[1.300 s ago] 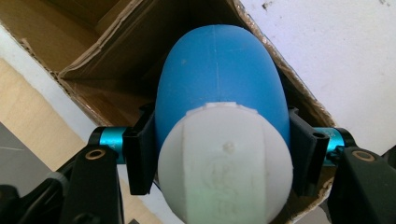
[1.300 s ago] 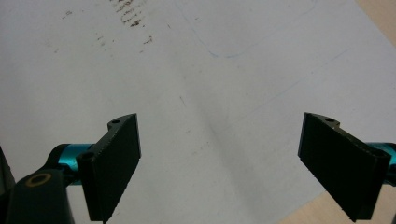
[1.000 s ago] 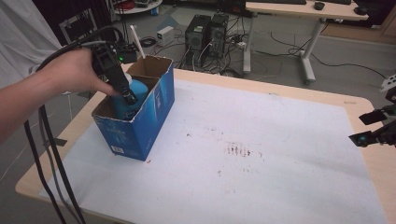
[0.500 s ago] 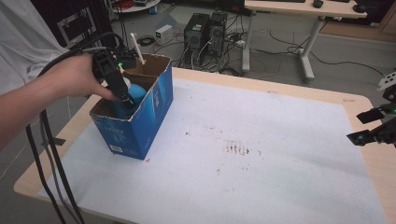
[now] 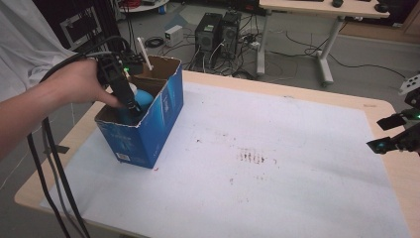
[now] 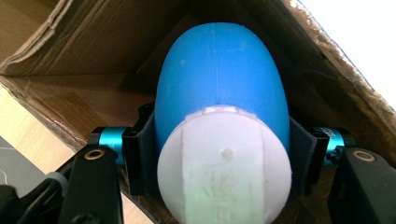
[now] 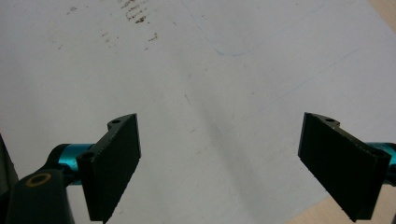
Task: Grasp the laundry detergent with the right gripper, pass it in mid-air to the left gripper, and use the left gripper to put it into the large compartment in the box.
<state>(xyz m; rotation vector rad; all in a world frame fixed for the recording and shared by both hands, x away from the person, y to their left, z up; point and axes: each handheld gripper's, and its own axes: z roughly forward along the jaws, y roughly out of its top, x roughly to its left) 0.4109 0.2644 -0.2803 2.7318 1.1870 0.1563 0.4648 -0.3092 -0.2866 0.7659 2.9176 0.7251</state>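
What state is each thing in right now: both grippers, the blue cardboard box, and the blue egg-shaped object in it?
Left gripper: shut on the blue egg-shaped object, reaching down inside the box.
Right gripper: open, holding nothing, over the white table cover.
Blue cardboard box: upright, top open, its rim torn.
Blue egg-shaped object with a white cap: inside the box, clamped between the jaws.
White table cover: flat, stained with dark marks near the middle.

Even, soft indoor light on my table (image 5: 297, 163), with no hard shadows. The high view looks grainy and slightly soft. My left camera blurs the near white cap (image 6: 224, 163); the paper (image 7: 210, 70) reads bright, faintly shaded.
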